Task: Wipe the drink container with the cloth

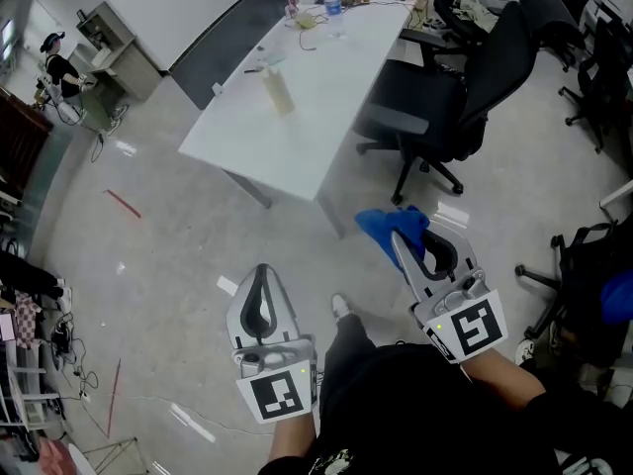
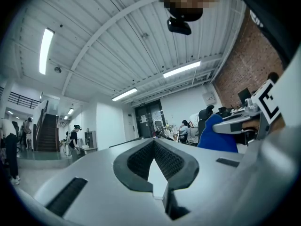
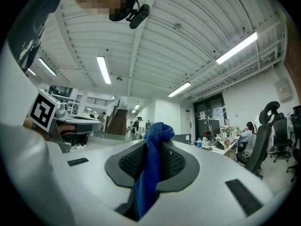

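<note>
The drink container [image 1: 279,89], a pale bottle, stands on the white table [image 1: 297,137] well ahead of both grippers. My right gripper [image 1: 398,237] is held level, shut on a blue cloth [image 1: 382,224]. In the right gripper view the cloth [image 3: 151,168] is pinched between the dark pads and bunches above the tips. My left gripper [image 1: 262,269] is level at the lower left, shut with nothing in it. In the left gripper view its jaws [image 2: 154,144] meet. The cloth [image 2: 215,134] and the right gripper [image 2: 237,123] show at that view's right.
A black office chair [image 1: 450,97] stands at the table's right side. A water bottle [image 1: 334,10] and clutter sit at the table's far end. More chairs [image 1: 584,265] are at the right. Polished floor lies between me and the table; other people stand far off.
</note>
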The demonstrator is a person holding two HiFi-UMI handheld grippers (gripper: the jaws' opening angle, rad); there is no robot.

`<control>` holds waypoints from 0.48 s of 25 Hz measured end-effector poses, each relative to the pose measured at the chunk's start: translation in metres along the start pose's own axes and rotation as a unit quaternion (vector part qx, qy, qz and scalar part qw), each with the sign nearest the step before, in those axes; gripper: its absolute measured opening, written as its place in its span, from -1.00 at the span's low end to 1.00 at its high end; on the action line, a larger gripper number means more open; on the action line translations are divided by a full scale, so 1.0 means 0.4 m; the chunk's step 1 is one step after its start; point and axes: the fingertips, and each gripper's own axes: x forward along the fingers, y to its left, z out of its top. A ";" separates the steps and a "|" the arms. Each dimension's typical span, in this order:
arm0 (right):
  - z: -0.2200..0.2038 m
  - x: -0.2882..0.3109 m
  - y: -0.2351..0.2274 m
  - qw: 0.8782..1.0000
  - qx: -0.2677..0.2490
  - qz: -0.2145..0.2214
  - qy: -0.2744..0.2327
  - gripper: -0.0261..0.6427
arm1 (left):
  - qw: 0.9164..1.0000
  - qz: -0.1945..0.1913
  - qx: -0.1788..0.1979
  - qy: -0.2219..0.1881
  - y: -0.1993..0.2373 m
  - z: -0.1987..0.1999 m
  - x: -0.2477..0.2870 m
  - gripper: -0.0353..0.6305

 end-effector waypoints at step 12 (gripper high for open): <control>0.024 0.205 -0.004 1.000 0.002 -0.028 -0.009 -0.76 | 0.999 -0.034 -0.027 -0.023 0.140 0.017 0.161 -0.89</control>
